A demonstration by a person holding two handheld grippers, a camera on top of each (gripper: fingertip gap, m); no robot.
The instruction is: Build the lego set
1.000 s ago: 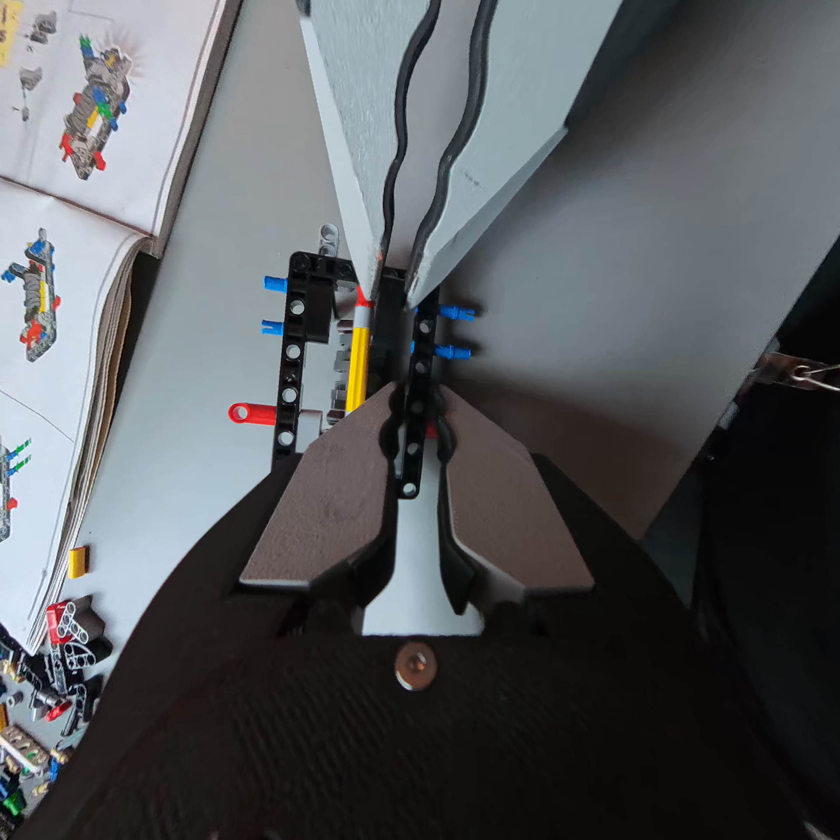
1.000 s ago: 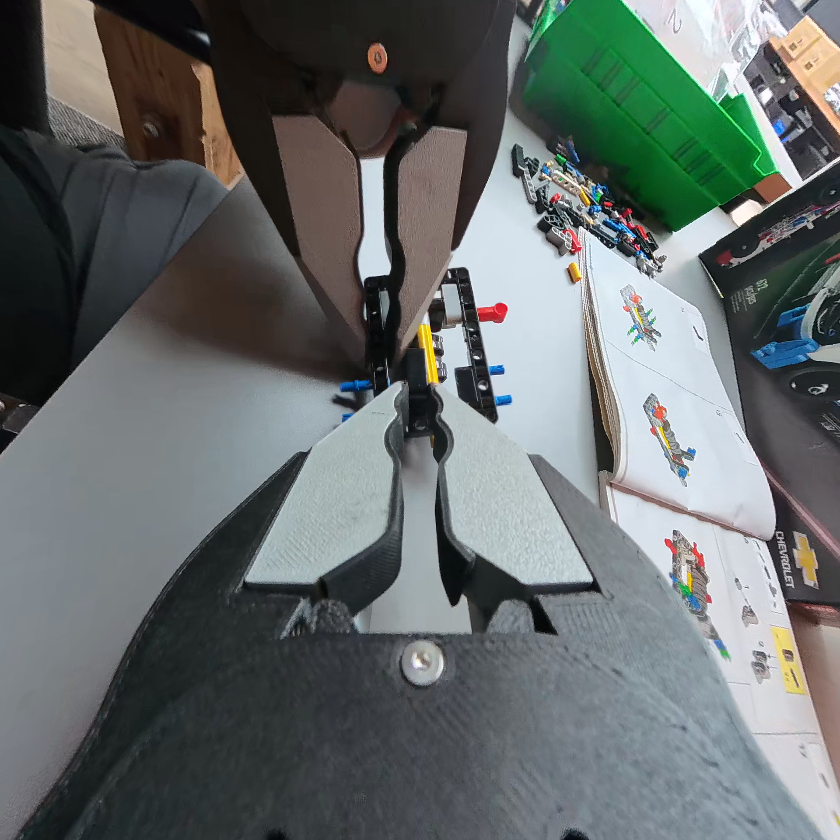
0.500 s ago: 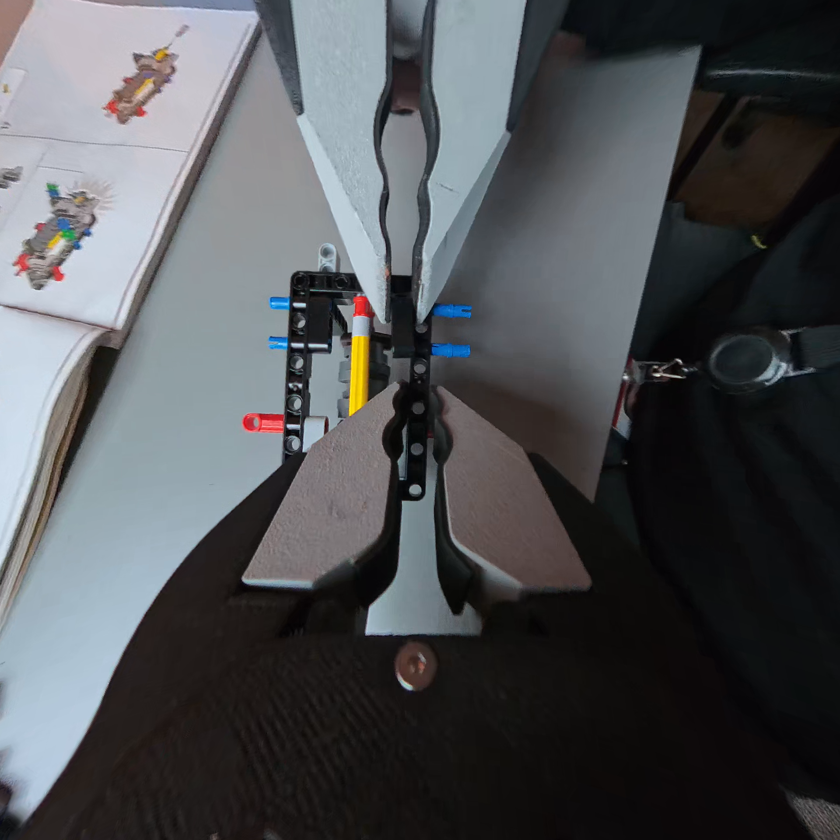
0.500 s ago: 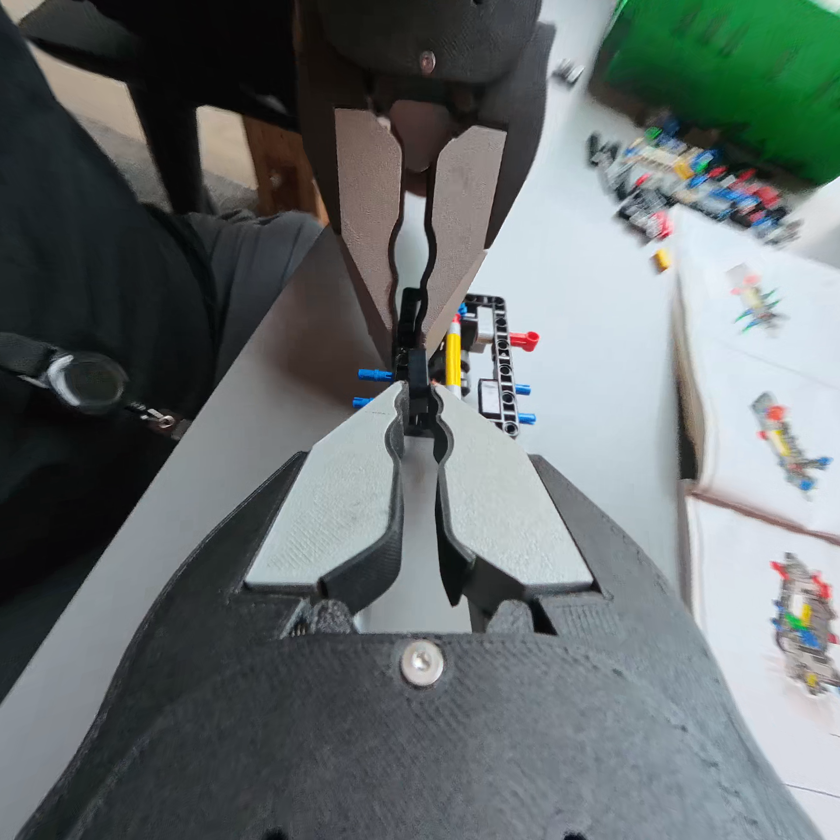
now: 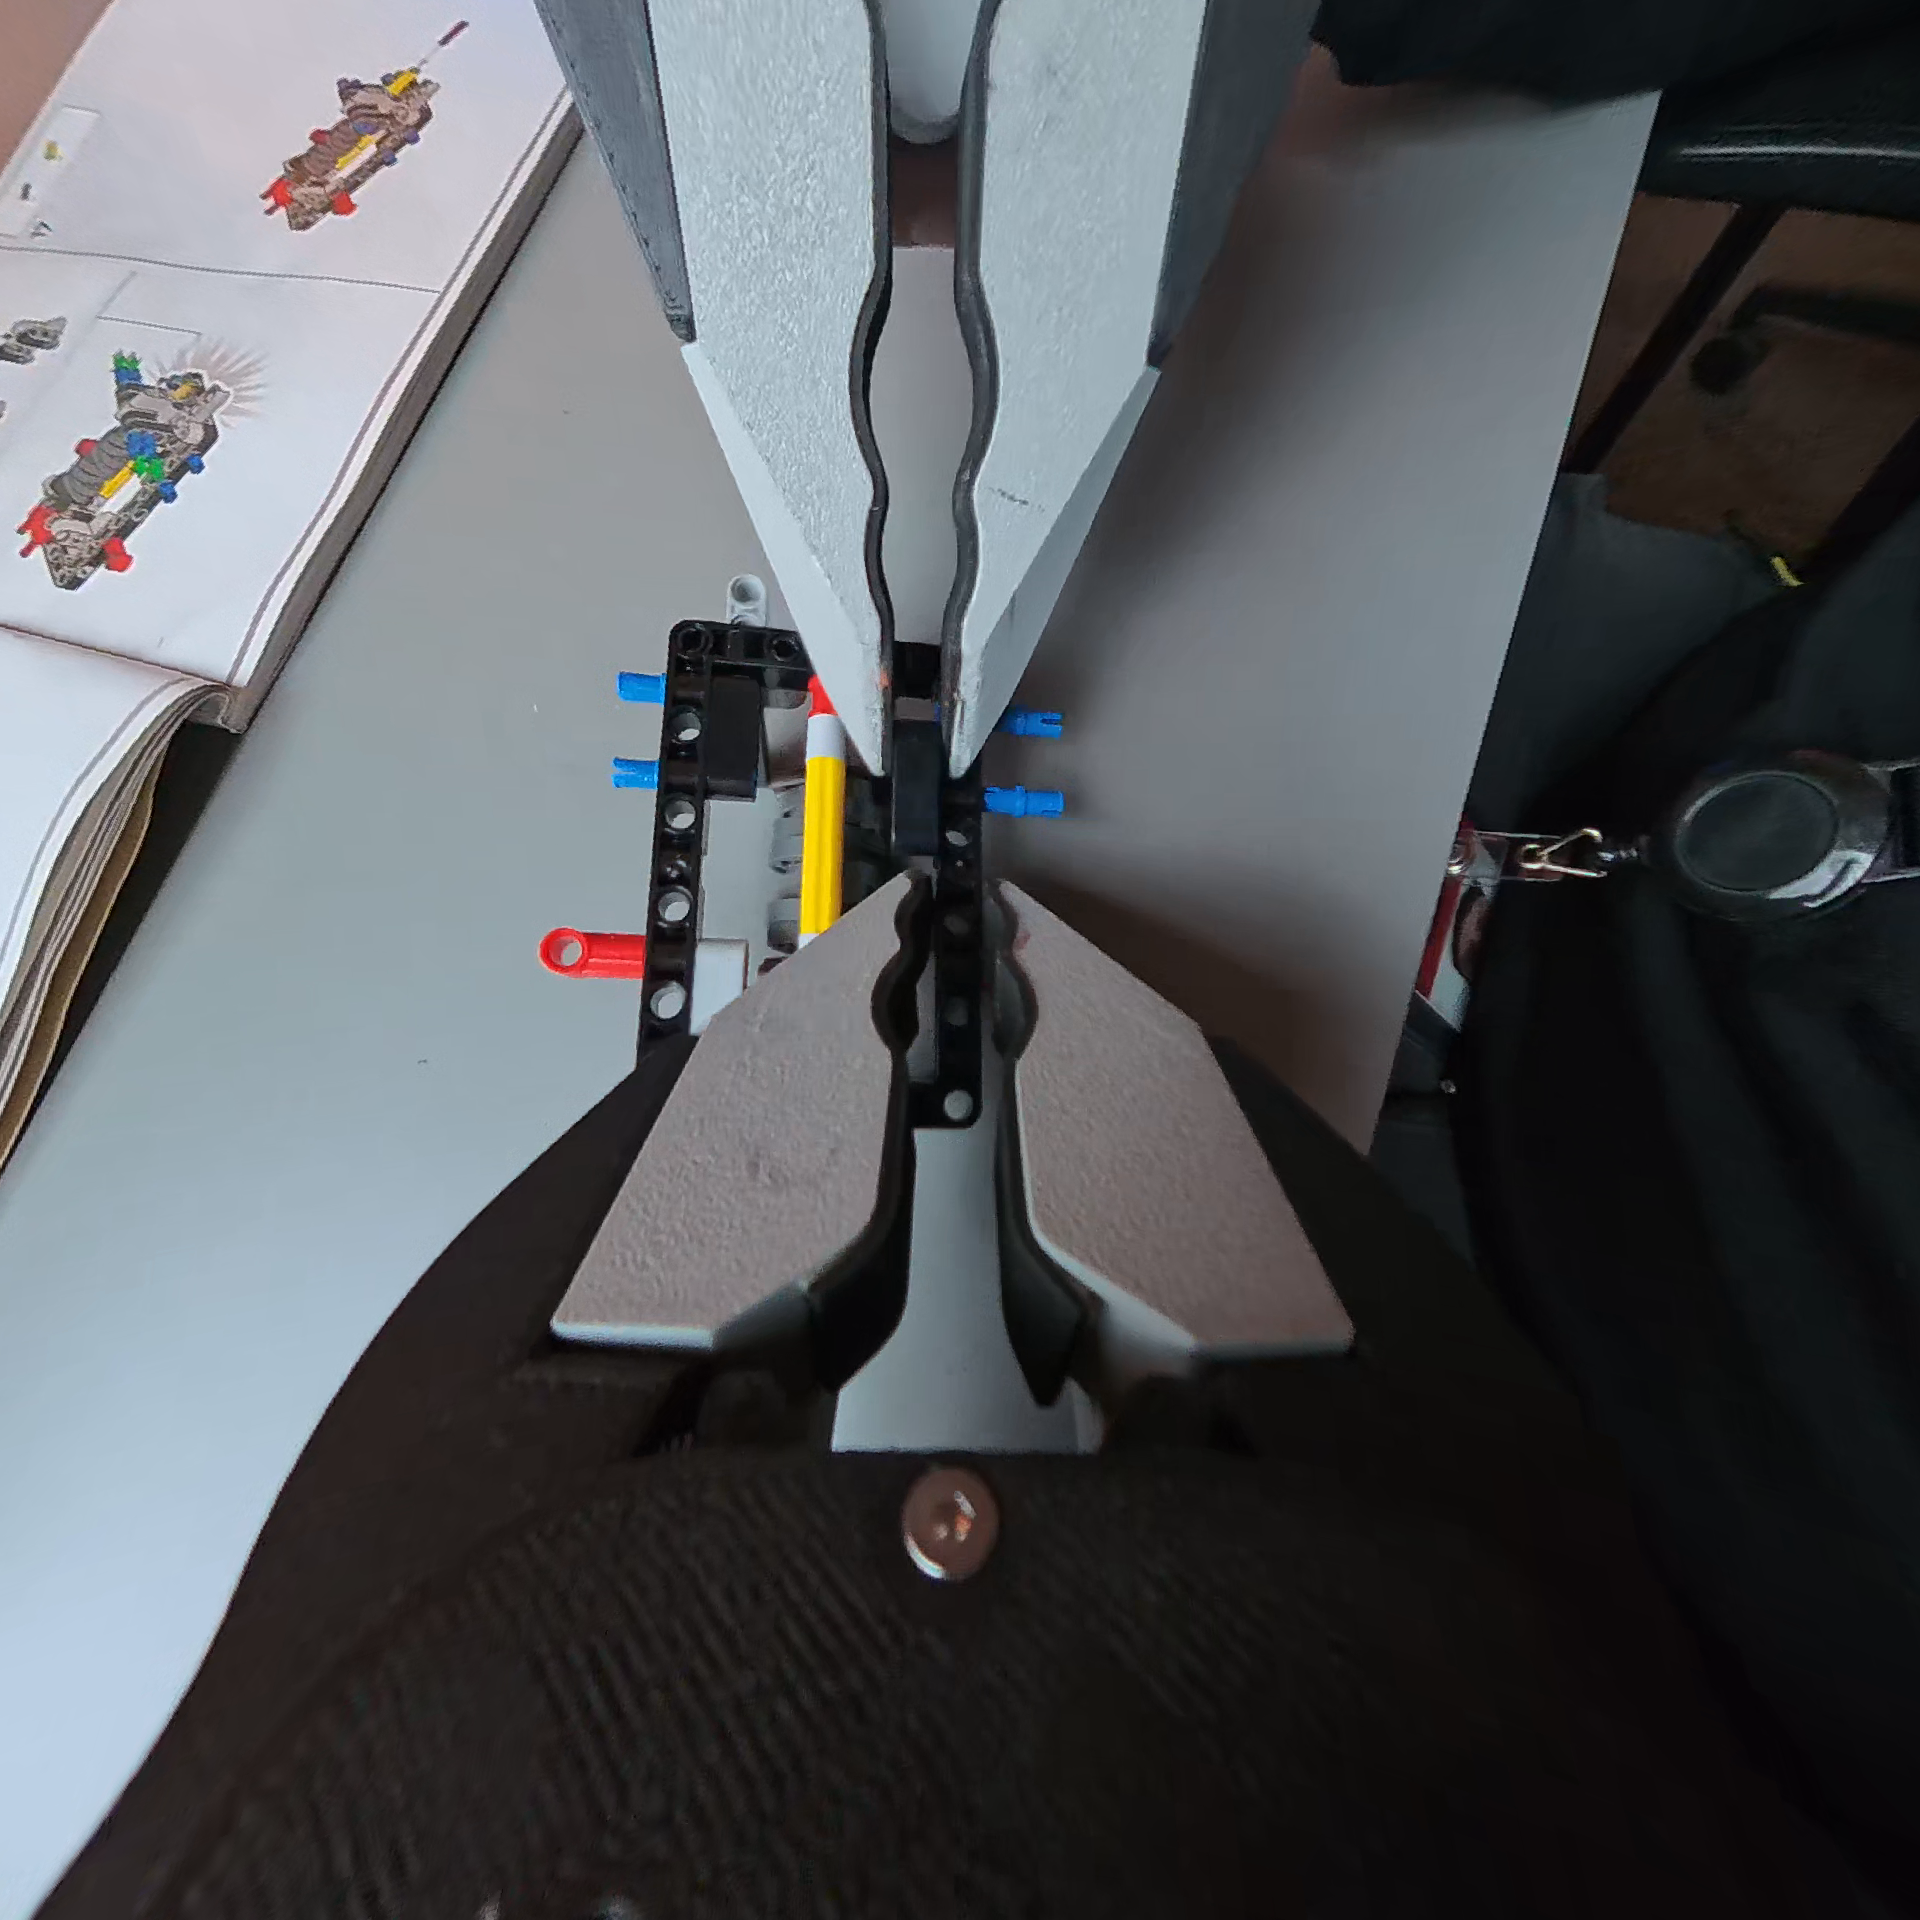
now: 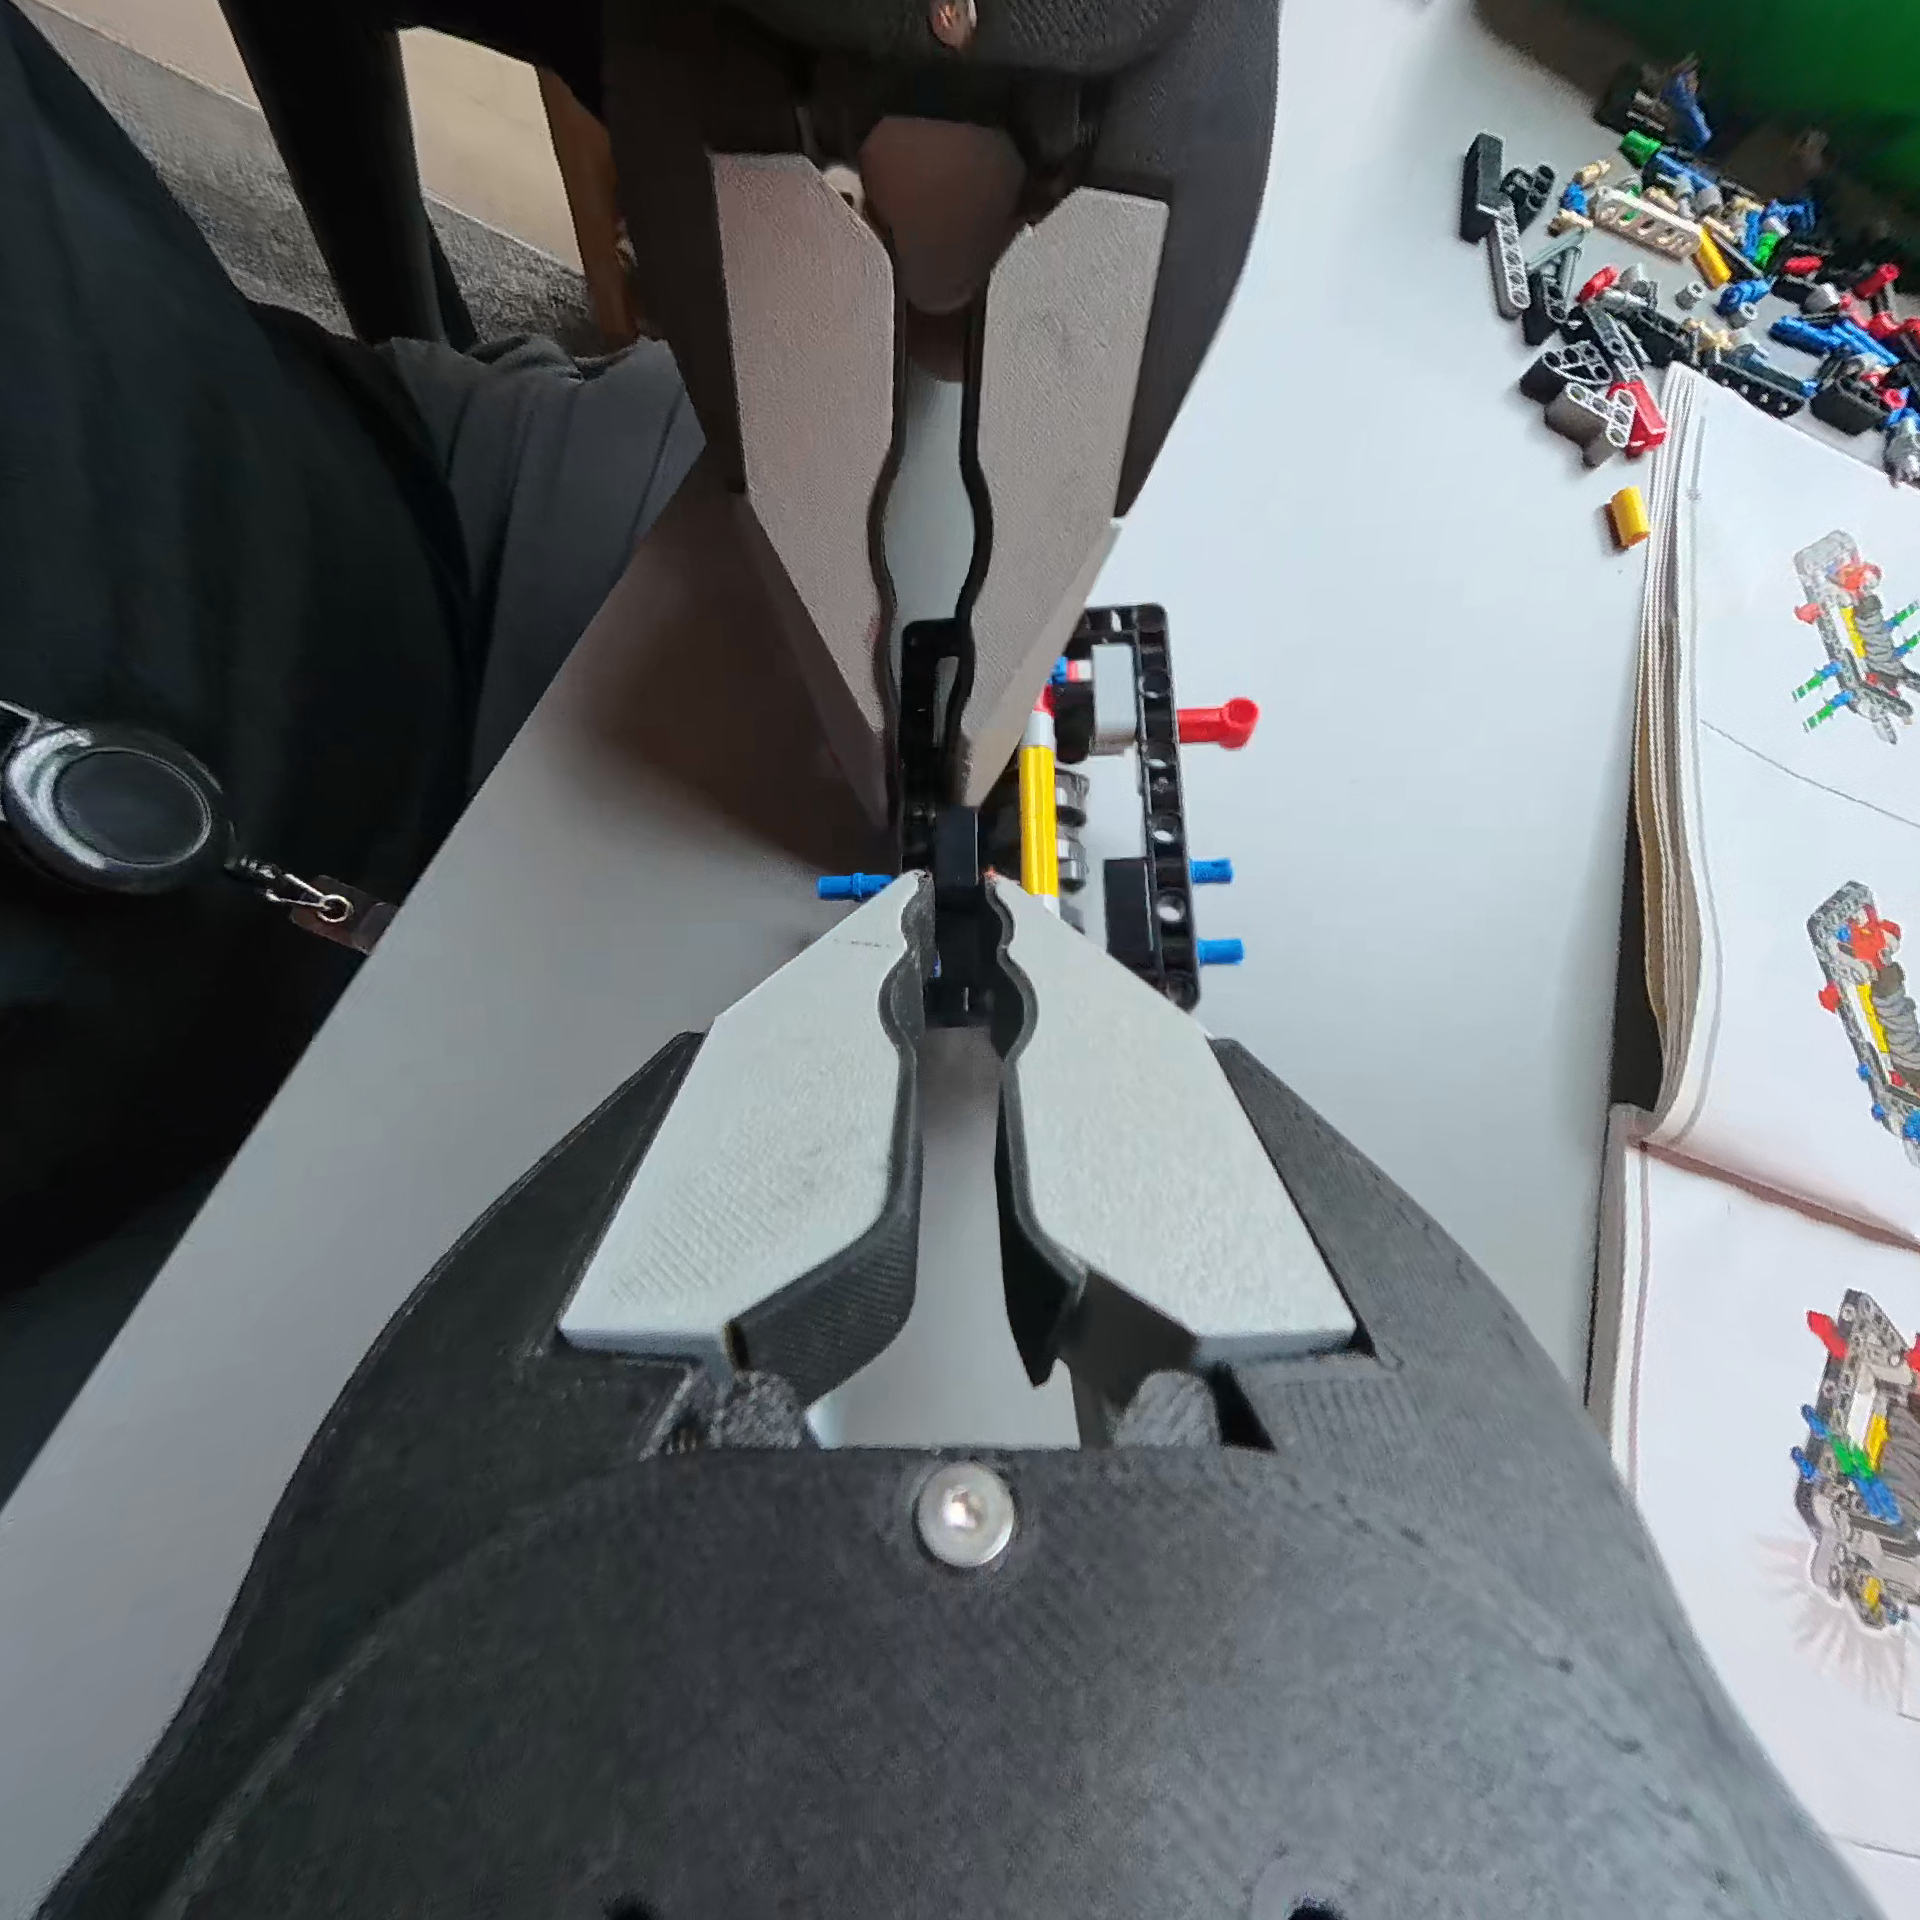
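left gripper (image 5: pixel 951 904) clamps black holed lego frame beam (image 5: pixel 958 997), steadying; right gripper (image 6: pixel 956 914) pinches small black connector block (image 6: pixel 956 862), pressing it on.

Two close wrist cameras face each other across a grey table (image 5: pixel 312 1143), each looking down its own fingers. Both share the black beam-frame lego assembly (image 5: pixel 681 831) (image 6: pixel 1164 790) between them and the open instruction booklet (image 5: pixel 156 312) (image 6: pixel 1787 935).

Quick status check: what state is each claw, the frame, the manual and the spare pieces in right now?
Left claw: shut on the frame's black beam.
Right claw: shut on a small black piece at that beam.
Frame: partly built, on the table.
Manual: open.
Spare pieces: loose pile.
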